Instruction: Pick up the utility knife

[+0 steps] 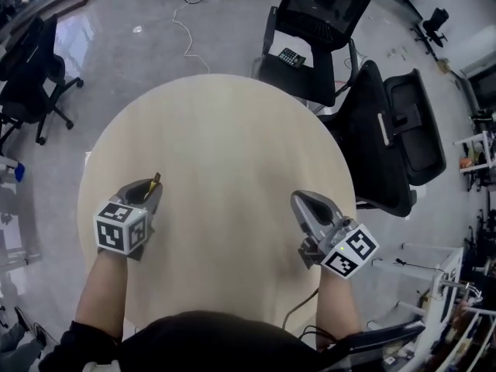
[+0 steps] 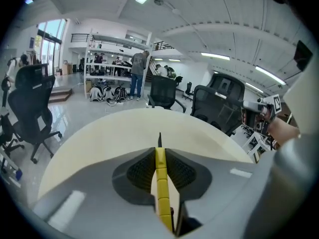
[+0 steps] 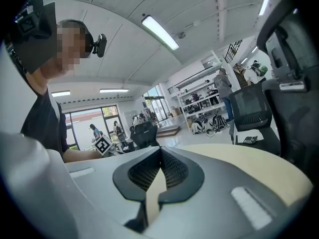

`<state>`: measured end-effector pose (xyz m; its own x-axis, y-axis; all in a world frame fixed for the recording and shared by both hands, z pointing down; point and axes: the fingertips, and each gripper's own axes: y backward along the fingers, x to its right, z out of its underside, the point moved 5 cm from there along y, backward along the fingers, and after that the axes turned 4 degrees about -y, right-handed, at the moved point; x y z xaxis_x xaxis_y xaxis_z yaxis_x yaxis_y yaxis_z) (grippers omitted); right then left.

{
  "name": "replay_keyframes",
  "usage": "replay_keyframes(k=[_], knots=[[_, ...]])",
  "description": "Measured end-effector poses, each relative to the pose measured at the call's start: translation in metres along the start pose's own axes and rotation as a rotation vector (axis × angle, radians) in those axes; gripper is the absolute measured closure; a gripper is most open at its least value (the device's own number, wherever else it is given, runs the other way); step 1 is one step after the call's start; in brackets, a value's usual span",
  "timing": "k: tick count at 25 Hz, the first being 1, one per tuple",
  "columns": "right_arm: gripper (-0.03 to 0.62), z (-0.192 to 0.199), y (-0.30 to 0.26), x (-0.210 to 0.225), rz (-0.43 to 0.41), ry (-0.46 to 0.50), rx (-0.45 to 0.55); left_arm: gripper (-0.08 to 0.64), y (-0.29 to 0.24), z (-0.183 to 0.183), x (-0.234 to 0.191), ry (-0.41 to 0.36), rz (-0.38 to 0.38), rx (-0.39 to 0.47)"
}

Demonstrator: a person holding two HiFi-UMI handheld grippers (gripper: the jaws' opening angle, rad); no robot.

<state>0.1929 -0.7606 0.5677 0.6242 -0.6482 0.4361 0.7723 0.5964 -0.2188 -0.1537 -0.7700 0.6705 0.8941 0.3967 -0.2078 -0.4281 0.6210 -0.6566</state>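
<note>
A yellow utility knife [image 2: 160, 183] with a dark blade tip is clamped between the pads of my left gripper [image 2: 159, 158], lifted off the round beige table [image 2: 129, 128]. In the head view the left gripper [image 1: 149, 192] hangs over the table's left side, and the knife [image 1: 154, 183] pokes out past its fingertips. My right gripper [image 1: 310, 204] hovers over the table's right side, jaws shut with nothing between them. In the right gripper view the right gripper [image 3: 160, 156] shows its pads meeting at the tips, and the table [image 3: 249, 163] lies below.
Black office chairs [image 1: 387, 130] crowd the table's far right edge, one seat carrying a calculator [image 1: 291, 56]. Another chair [image 1: 31, 68] stands at the far left. Cables [image 1: 190, 22] trail on the grey floor beyond the table. White racks [image 1: 442, 285] stand at the right.
</note>
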Motion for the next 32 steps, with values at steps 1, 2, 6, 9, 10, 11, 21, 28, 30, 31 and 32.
replay_keyframes(k=[1,2,6,9,10,11,21,28,30,31,32], knots=[[0.578,-0.004,0.006,-0.007,0.007,0.004,0.003,0.503,0.01,-0.005,0.001,0.003,0.0,0.019],[0.578,-0.007,0.012,-0.014,0.015,0.008,0.004,0.503,0.022,-0.01,0.002,0.006,0.0,0.038],[0.578,-0.019,0.037,-0.045,0.038,0.02,0.012,0.503,0.071,-0.026,0.006,0.022,0.002,0.114],[0.578,-0.028,0.052,-0.068,0.049,0.033,0.028,0.503,0.106,-0.039,0.008,0.025,0.005,0.172],[0.578,-0.031,0.057,-0.076,0.052,0.038,0.033,0.503,0.117,-0.043,0.009,0.024,0.007,0.19],[0.578,-0.033,0.062,-0.085,0.055,0.043,0.038,0.503,0.128,-0.045,0.01,0.023,0.009,0.207],[0.578,-0.048,0.089,-0.16,0.1,0.074,0.081,0.503,0.23,-0.058,0.005,0.015,0.035,0.328],[0.578,-0.055,0.104,-0.217,0.133,0.101,0.119,0.503,0.289,-0.049,-0.003,-0.005,0.066,0.35],[0.578,-0.053,0.11,-0.234,0.145,0.103,0.128,0.503,0.304,-0.045,-0.004,-0.014,0.082,0.356],[0.578,-0.051,0.114,-0.242,0.15,0.103,0.132,0.503,0.311,-0.042,-0.003,-0.019,0.089,0.358],[0.578,-0.047,0.118,-0.25,0.156,0.103,0.137,0.503,0.318,-0.038,-0.002,-0.024,0.094,0.359]])
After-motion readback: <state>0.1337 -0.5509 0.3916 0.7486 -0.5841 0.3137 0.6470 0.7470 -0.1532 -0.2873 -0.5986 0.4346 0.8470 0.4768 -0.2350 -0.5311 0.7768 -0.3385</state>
